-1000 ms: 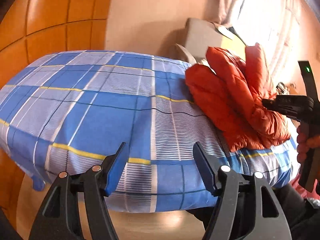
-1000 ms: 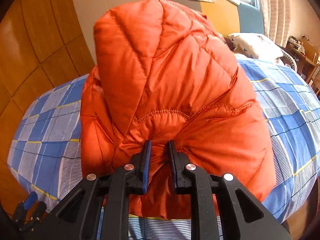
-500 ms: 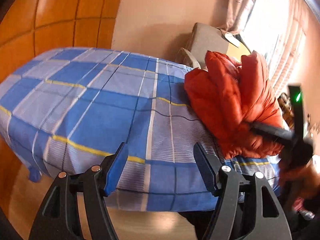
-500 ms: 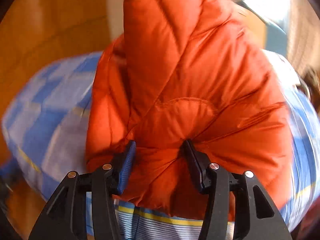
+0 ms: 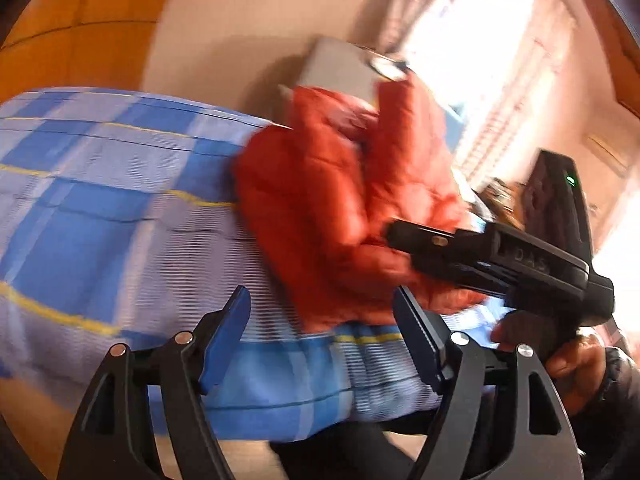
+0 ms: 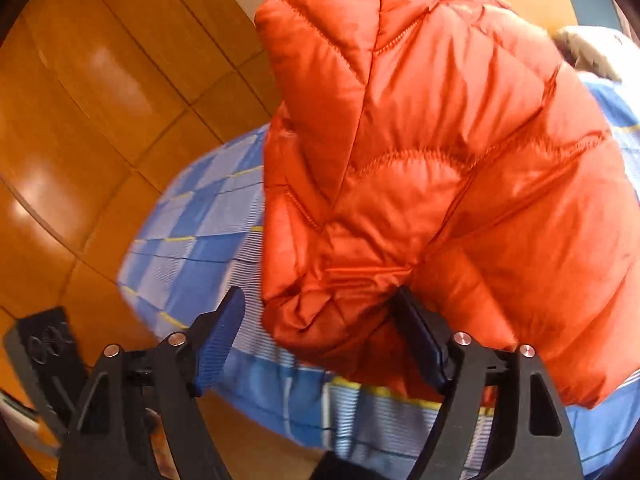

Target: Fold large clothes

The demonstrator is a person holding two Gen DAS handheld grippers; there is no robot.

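Observation:
An orange quilted jacket [image 6: 440,160] lies bunched on a bed with a blue checked sheet [image 6: 200,216], near the bed's front edge. My right gripper [image 6: 320,336] is at the jacket's lower hem and its jaws are opening. The hem bulges between them; the left pad [image 6: 218,340] stands clear of the cloth and the right pad is half buried in it. In the blurred left wrist view the jacket [image 5: 340,200] sits right of centre, with the right gripper's black body [image 5: 500,256] against its side. My left gripper [image 5: 320,336] hovers over the sheet [image 5: 100,220], jaws opening, nothing between them.
Orange wooden wall panels [image 6: 100,100] stand behind the bed. A grey box [image 5: 340,68] is beyond the jacket, and a bright curtained window [image 5: 480,60] is at the right. A pillow [image 6: 592,52] lies further back on the bed. A hand [image 5: 572,360] holds the right gripper.
The right jaws went from shut on a fold of the jacket to wide apart, letting it go. The left gripper swung right, bringing the jacket nearer the centre of its view.

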